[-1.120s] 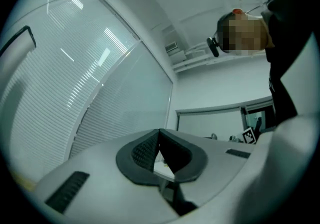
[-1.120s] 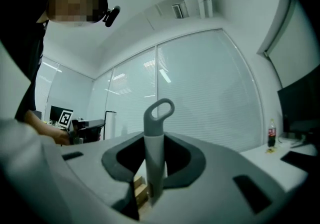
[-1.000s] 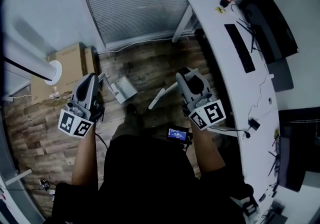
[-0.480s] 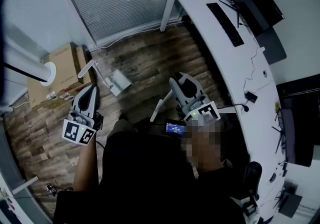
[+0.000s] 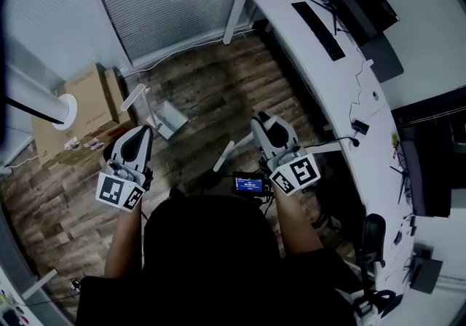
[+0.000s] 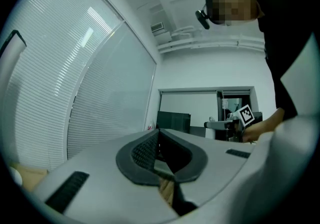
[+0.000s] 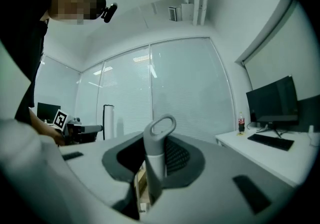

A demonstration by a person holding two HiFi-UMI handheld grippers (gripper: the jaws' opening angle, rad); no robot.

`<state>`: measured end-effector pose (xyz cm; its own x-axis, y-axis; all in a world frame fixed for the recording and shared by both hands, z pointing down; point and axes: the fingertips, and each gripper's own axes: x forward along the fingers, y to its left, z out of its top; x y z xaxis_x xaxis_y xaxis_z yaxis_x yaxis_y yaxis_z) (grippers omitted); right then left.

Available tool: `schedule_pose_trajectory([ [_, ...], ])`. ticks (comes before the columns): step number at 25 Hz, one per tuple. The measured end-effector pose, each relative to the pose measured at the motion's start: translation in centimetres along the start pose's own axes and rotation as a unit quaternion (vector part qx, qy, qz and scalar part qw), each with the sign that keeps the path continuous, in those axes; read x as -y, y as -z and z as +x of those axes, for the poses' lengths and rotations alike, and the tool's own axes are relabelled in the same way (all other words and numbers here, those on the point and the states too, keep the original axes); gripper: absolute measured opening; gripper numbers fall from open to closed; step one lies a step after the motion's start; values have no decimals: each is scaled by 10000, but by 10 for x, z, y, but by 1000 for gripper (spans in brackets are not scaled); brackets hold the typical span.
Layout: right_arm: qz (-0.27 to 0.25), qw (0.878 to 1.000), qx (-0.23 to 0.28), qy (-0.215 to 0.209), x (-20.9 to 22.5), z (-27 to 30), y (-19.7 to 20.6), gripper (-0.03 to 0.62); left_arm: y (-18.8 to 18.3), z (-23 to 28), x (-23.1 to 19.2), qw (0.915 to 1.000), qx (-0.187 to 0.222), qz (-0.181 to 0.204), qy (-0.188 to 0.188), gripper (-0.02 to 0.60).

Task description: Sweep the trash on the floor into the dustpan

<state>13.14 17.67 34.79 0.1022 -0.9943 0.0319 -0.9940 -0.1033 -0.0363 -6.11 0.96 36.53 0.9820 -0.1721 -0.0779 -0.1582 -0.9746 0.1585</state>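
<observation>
A white dustpan [image 5: 173, 115] with a long handle [image 5: 132, 97] stands on the wooden floor, just beyond my left gripper [image 5: 143, 134]. That gripper is apart from it in the head view. Its jaws are shut [image 6: 161, 160], and I see nothing clearly held between the pads. My right gripper [image 5: 261, 122] is shut on the grey broom handle [image 7: 159, 138], whose looped top sticks up through the jaws. The broom's white stick [image 5: 224, 156] slants down to the left below that gripper. Small bits [image 5: 80, 144] lie by the box, too small to identify.
A cardboard box [image 5: 84, 99] and a white round post [image 5: 65, 108] stand at the left. A long white desk [image 5: 320, 62] with a keyboard [image 5: 313, 19] and monitor runs along the right. Window blinds close off the far side. A small lit screen [image 5: 249, 185] hangs at the person's waist.
Both grippers have moved back toward the person, lower in the picture, and the dustpan now sits farther ahead of the left one. The broom has travelled with the right gripper.
</observation>
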Motion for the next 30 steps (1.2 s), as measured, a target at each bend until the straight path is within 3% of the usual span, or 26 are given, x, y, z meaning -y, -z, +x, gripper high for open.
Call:
schedule_pose_trajectory([
  [8, 20, 9990, 1, 440, -52, 13, 5, 81, -3, -46, -31, 9995, -37, -44, 297, -5],
  [14, 354, 9980, 92, 506, -76, 6, -3, 81, -7, -62, -39, 9987, 23, -341, 385, -5],
  [20, 629, 9961, 230, 566, -87, -5, -8, 81, 3, -67, -31, 9982, -104, -375, 459, -5],
  [24, 670, 9973, 139, 272, -98, -11, 1, 81, 5, -68, -15, 9987, -122, -375, 327, -5],
  [30, 401, 9978, 108, -518, -123, -26, 3, 81, -1, -71, 17, 9986, -201, -365, 311, -5],
])
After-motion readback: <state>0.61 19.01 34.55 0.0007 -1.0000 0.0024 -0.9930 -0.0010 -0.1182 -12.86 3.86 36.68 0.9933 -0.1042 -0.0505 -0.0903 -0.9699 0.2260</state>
